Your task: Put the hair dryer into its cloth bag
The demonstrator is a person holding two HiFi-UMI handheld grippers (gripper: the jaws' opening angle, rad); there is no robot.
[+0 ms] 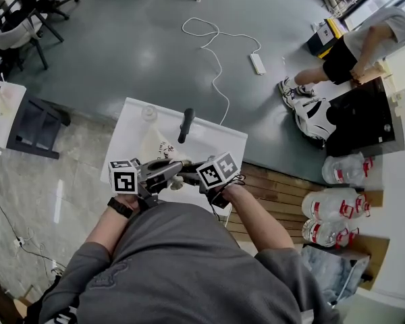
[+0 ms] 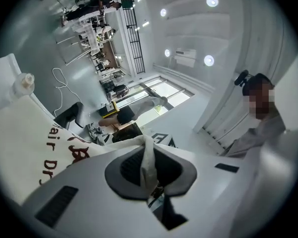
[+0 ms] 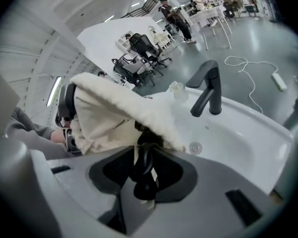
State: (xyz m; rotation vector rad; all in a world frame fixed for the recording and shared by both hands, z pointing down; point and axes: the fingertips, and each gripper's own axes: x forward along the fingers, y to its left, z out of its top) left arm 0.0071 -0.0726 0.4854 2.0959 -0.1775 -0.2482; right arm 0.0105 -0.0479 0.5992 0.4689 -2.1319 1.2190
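The cream cloth bag [image 1: 159,147] with red-brown print hangs over the white sink [image 1: 212,140], stretched between my two grippers. My left gripper [image 1: 156,176] [image 2: 149,175] is shut on a thin fold of the bag's edge [image 2: 148,157]; the printed side of the bag [image 2: 20,143] spreads to the left. My right gripper [image 1: 190,174] [image 3: 144,170] is shut on a looped black cord [image 3: 146,155] with a plug, just under the bag's fuzzy rim [image 3: 119,105]. The hair dryer's body is hidden.
A black faucet [image 1: 185,125] [image 3: 208,88] stands behind the basin [image 3: 238,128], with a small clear bottle [image 1: 148,113] beside it. On the floor lie a white power strip [image 1: 257,63] and its cable. A person [image 1: 351,46] and water bottles [image 1: 334,204] are at the right.
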